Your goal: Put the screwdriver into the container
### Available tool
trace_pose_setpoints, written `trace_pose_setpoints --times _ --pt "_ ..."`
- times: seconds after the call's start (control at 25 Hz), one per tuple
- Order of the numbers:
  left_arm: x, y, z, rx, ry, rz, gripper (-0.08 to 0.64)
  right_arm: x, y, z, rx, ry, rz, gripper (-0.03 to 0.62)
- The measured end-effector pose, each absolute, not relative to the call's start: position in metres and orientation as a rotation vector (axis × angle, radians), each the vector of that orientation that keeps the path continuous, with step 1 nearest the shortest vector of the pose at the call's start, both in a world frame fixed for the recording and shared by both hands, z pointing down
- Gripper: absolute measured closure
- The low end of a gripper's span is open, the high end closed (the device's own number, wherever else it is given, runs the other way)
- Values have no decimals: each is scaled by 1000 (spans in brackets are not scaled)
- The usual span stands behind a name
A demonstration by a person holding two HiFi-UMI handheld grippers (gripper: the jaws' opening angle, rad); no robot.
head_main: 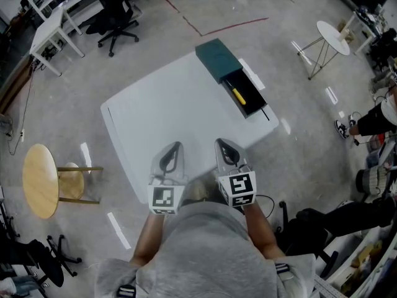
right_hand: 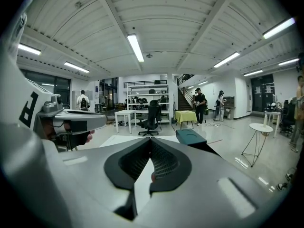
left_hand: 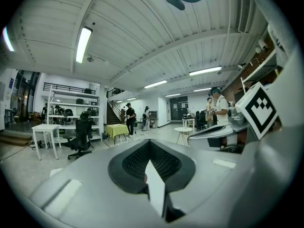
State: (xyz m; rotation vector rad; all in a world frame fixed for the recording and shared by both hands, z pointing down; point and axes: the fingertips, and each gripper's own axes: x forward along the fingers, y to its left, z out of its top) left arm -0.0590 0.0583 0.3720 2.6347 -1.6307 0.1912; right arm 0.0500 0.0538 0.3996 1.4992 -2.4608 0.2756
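Note:
A white table (head_main: 161, 117) carries a dark teal container (head_main: 218, 59) at its far right corner. The container's black drawer (head_main: 253, 102) is pulled out, and a yellow-handled screwdriver (head_main: 238, 95) lies inside it. Both grippers are at the table's near edge, far from the container, pointing up and forward. My left gripper (head_main: 175, 145) is shut and holds nothing; in the left gripper view its jaws (left_hand: 149, 142) meet at the tips. My right gripper (head_main: 221, 143) is also shut and empty (right_hand: 151, 141). The right gripper view shows the teal container (right_hand: 191, 137) ahead.
A round wooden stool (head_main: 41, 180) stands left of the table. An office chair (head_main: 118, 17) and a white desk (head_main: 53, 33) are at the far left, a small round white table (head_main: 333, 37) at the far right. People's legs and a black chair (head_main: 310, 225) crowd the right side.

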Motion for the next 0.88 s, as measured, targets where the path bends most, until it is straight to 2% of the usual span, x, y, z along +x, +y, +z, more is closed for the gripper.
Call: trace_pose_setpoints --times 0.88 --pt "-66 53 373 2625 -1639 190 548 46 49 400 1500 -2460 276 589"
